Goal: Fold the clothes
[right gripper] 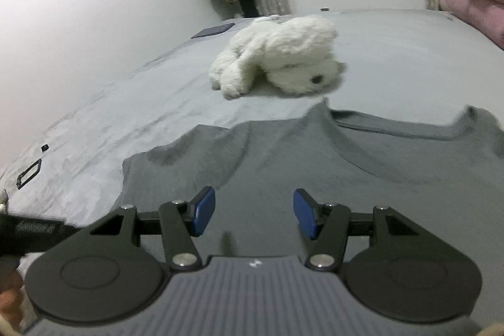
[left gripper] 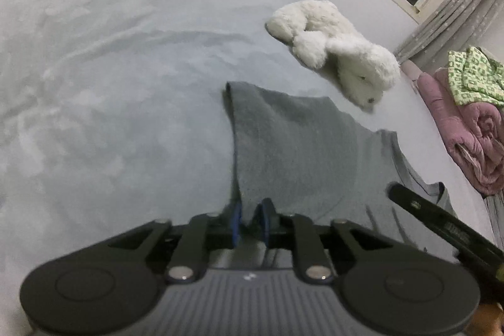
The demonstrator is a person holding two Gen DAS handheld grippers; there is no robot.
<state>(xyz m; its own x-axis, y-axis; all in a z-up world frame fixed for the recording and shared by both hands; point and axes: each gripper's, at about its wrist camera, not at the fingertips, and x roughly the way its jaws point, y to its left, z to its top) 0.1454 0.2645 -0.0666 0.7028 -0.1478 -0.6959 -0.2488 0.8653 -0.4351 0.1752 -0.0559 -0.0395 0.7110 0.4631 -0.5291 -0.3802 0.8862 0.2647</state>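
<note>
A grey T-shirt (left gripper: pixel 299 147) (right gripper: pixel 346 172) lies spread on the pale grey bed sheet (left gripper: pixel 110 84), with its collar toward the plush toy in the right wrist view. My left gripper (left gripper: pixel 250 219) sits at the shirt's left edge. Its blue pads (left gripper: pixel 236 222) stand close together with a fold of the shirt's edge between them and a small gap still showing. My right gripper (right gripper: pixel 255 213) hovers open over the middle of the shirt, with nothing between its blue pads (right gripper: pixel 204 210). A black arm of the right gripper (left gripper: pixel 441 219) shows at the lower right of the left wrist view.
A white plush dog (left gripper: pixel 340 52) (right gripper: pixel 283 52) lies on the bed just beyond the shirt. A rolled pink quilt (left gripper: pixel 472 140) with a green patterned cloth (left gripper: pixel 472 77) sits at the bed's right end. A dark flat object (right gripper: pixel 214 30) rests near the far edge. Walls, curtains and a window stand behind.
</note>
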